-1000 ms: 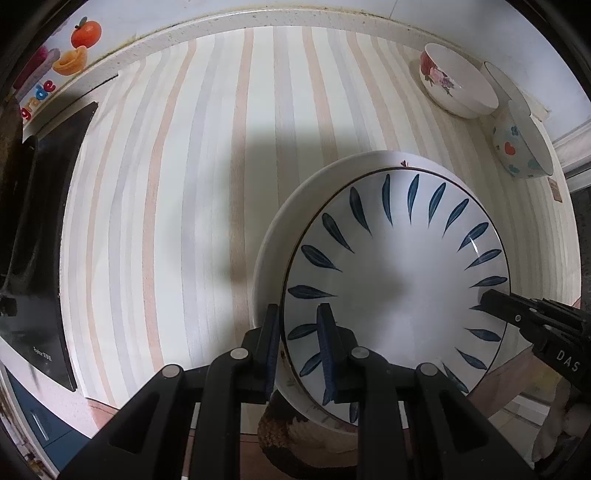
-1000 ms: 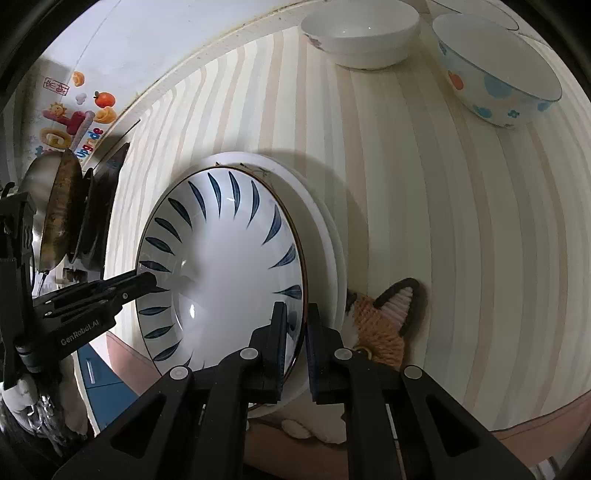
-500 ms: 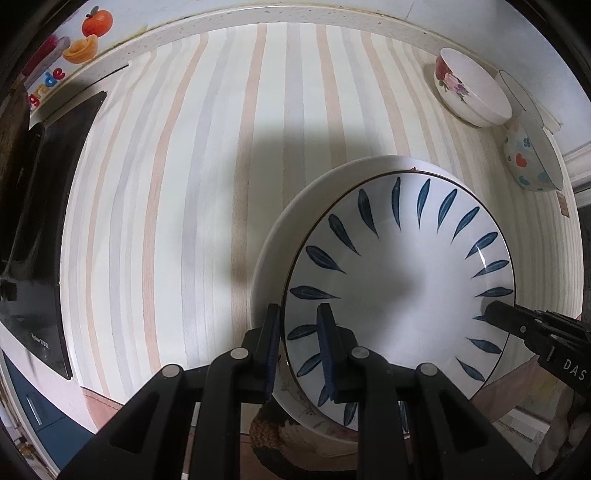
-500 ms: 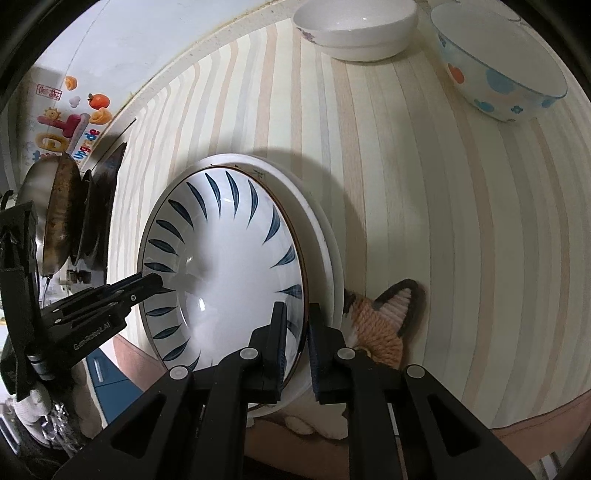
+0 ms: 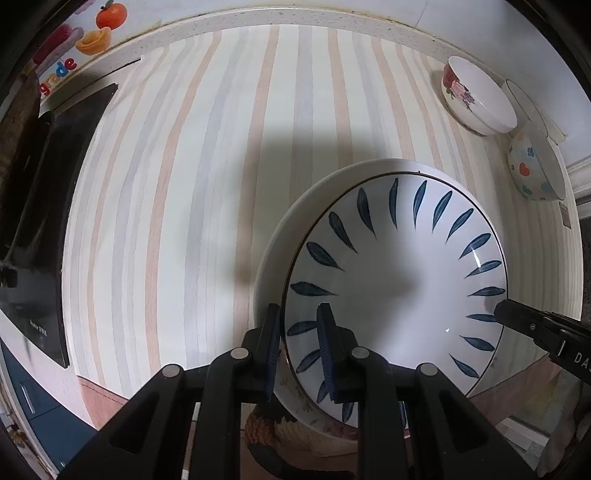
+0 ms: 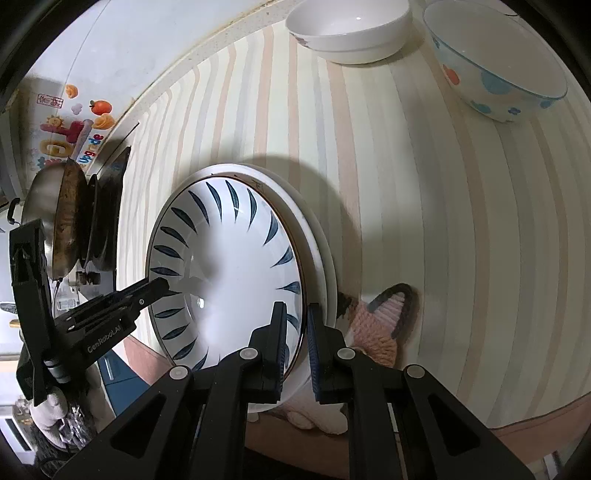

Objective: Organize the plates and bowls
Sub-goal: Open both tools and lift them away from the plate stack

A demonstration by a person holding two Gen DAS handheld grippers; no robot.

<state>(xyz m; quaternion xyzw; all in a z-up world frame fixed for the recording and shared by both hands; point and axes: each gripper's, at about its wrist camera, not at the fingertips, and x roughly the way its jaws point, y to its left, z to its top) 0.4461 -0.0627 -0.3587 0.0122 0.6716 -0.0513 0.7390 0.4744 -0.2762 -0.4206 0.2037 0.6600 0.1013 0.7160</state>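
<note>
A white plate with blue leaf marks (image 5: 391, 288) lies stacked in a larger plain white plate (image 5: 288, 229). My left gripper (image 5: 297, 347) is shut on the near rim of the stack. My right gripper (image 6: 297, 332) is shut on the opposite rim; the leaf plate (image 6: 229, 266) and white plate (image 6: 321, 251) show there too. The right gripper's tip appears in the left wrist view (image 5: 517, 317), the left gripper's in the right wrist view (image 6: 155, 288). The stack is held over the near edge of the striped counter (image 5: 207, 184).
A flowered white bowl (image 5: 476, 99) and a dotted bowl (image 5: 535, 173) stand at the counter's far right, also in the right wrist view (image 6: 351, 33) (image 6: 495, 70). A black cooktop (image 5: 40, 229) with a pan (image 6: 66, 218) lies left. A knitted coaster (image 6: 380, 325) sits beneath the plates.
Both grippers keep their hold on the plate stack. The stack has shifted slightly toward me and down; the bowls appear farther away in both views.
</note>
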